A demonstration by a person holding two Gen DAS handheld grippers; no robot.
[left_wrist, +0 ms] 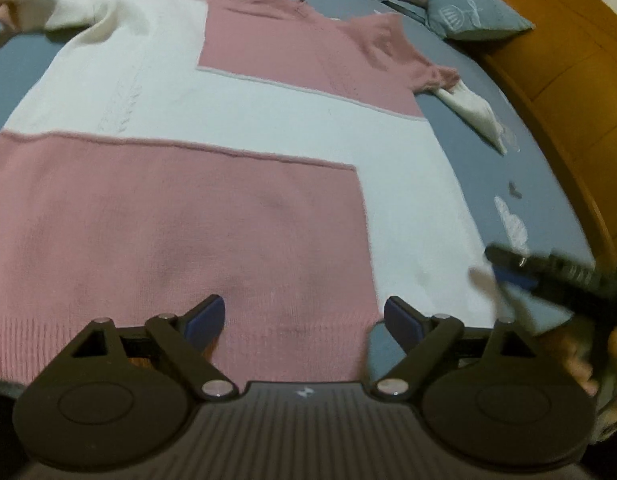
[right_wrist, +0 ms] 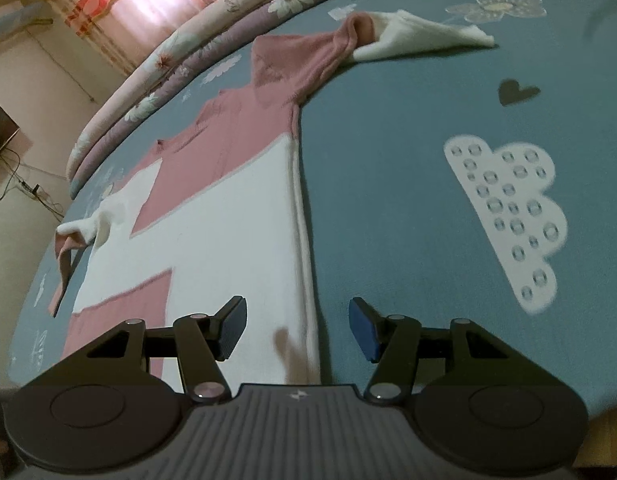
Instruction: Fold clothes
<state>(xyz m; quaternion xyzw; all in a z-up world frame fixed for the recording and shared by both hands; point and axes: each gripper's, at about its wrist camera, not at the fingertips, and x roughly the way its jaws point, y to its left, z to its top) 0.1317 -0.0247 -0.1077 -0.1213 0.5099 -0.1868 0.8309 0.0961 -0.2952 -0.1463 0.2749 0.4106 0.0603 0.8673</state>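
Left gripper (left_wrist: pixel 304 320) hangs with its jaws spread wide over the ribbed pink hem of the sweater (left_wrist: pixel 212 128), gripping nothing; the blue pads stand apart above the knit, and whether they brush it cannot be told. Ahead of this gripper the pink-and-white sweater lies flat on the blue bedsheet (left_wrist: pixel 468 68), neckline at the far end, one sleeve flung out far to the left and the other to the far right. Beyond it, further right, a blue pillow (left_wrist: pixel 472 12) rests against the wooden bed frame (left_wrist: pixel 556 60). Right gripper (right_wrist: pixel 296 330) is likewise released, jaws apart and empty, straddling the sweater's white side edge: its left pad is over white knit, its right pad over bare sheet. Ahead and to its right is a white cloud print (right_wrist: pixel 508 216).
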